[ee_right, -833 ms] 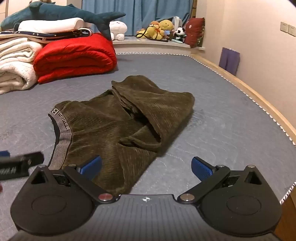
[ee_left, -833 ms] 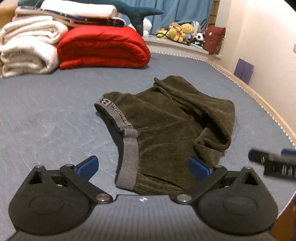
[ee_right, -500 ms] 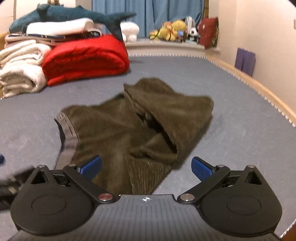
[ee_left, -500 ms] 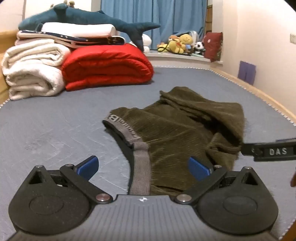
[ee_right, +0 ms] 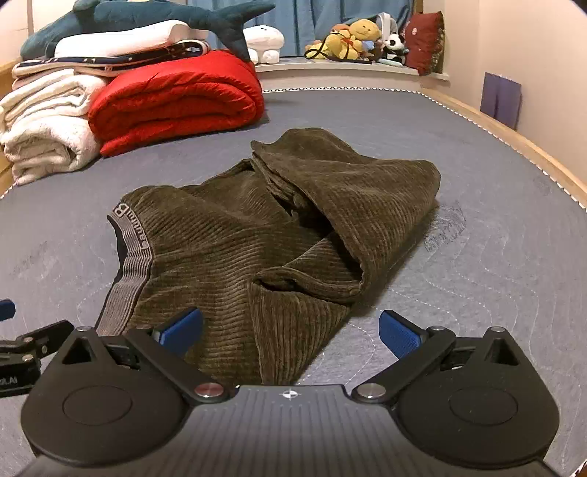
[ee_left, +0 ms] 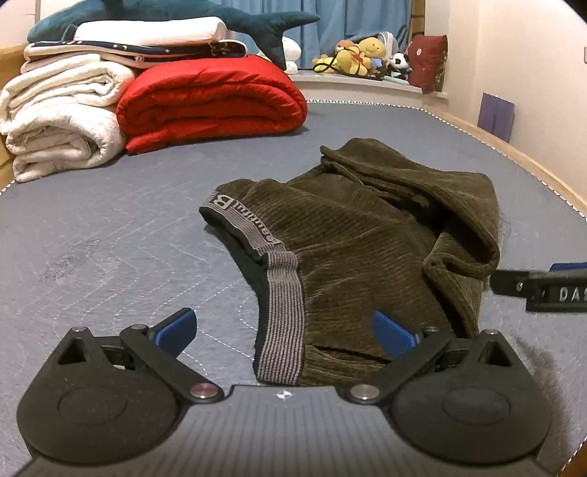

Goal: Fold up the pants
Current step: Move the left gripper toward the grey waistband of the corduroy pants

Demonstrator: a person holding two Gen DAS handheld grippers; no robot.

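Note:
Olive corduroy pants (ee_left: 359, 238) (ee_right: 264, 235) lie crumpled on a grey-blue mattress (ee_left: 110, 238), legs bunched over to the right. Their grey striped waistband (ee_left: 282, 308) (ee_right: 128, 271) faces left. My left gripper (ee_left: 284, 328) stands open just short of the waistband's near end, nothing between its blue pads. My right gripper (ee_right: 290, 330) is open too, over the near hem of the bunched leg, pads apart from the cloth. Part of the right gripper (ee_left: 543, 290) shows at the right edge of the left wrist view; part of the left gripper (ee_right: 22, 348) shows at the left edge of the right wrist view.
A rolled red quilt (ee_left: 209, 99) and white folded blankets (ee_left: 58, 117) are stacked at the far left, with a plush shark (ee_right: 154, 18) on top. Stuffed toys (ee_left: 363, 55) line a sill at the back. A wooden bed rim (ee_right: 513, 146) runs along the right by the wall.
Both grippers have tilted up and drawn a little nearer to the pants, so the room's back shows more. The pants have not moved. Jaws stay wide.

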